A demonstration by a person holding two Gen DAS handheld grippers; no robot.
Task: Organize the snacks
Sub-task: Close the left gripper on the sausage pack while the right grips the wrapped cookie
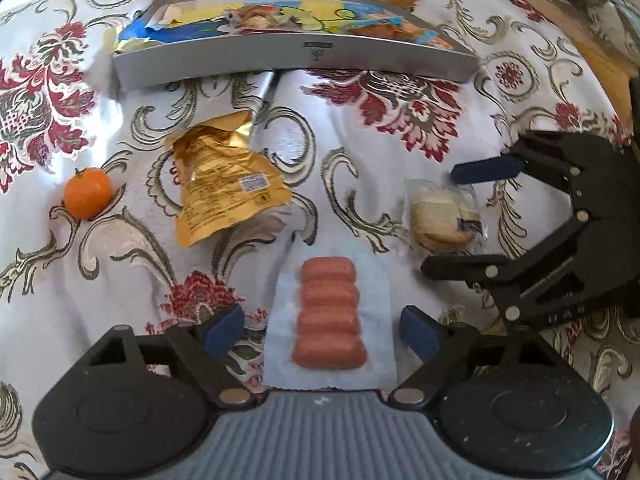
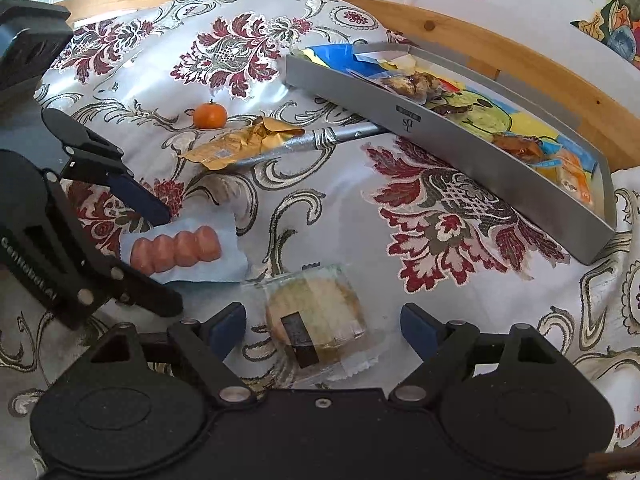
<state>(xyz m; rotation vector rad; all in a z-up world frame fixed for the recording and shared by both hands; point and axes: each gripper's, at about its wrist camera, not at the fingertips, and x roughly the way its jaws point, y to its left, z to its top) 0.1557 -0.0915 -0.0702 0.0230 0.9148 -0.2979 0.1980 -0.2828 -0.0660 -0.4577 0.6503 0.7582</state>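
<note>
Looking from the left wrist, the left gripper point(image 1: 322, 330) had its two blue pads spread wide and held nothing. The sausage pack point(image 1: 329, 318) lay flat on the flowered tablecloth point(image 1: 400, 152), right between those pads, with a gap on each side. Its long side ran straight away from the gripper, so the fingers stood ready to close across its short side. Off to the right, the right gripper point(image 1: 456, 220) was open too, with the wrapped cake point(image 1: 444, 216) sitting between its fingers. Farther out lay a gold packet point(image 1: 224, 192) and a tangerine point(image 1: 87, 192), and past them the gray tray point(image 1: 296, 60), which already had snacks in it. Looking from the right wrist, the right gripper point(image 2: 322, 330) had its pads wide apart and empty, and the wrapped cake point(image 2: 316, 320) sat right between them, near the fingertips. The left gripper point(image 2: 160, 260) showed at the left, open around the sausage pack point(image 2: 176, 250). The gray tray point(image 2: 440, 136) lay up and to the right, well apart from both snacks, and it looked closer to the right gripper's side. The tangerine point(image 2: 210, 115) and gold packet point(image 2: 240, 144) lay far ahead on the tablecloth point(image 2: 320, 220). Each gripper was nearest its own snack, so I think each would need only to close and lift, then carry its snack over to the tray.
</note>
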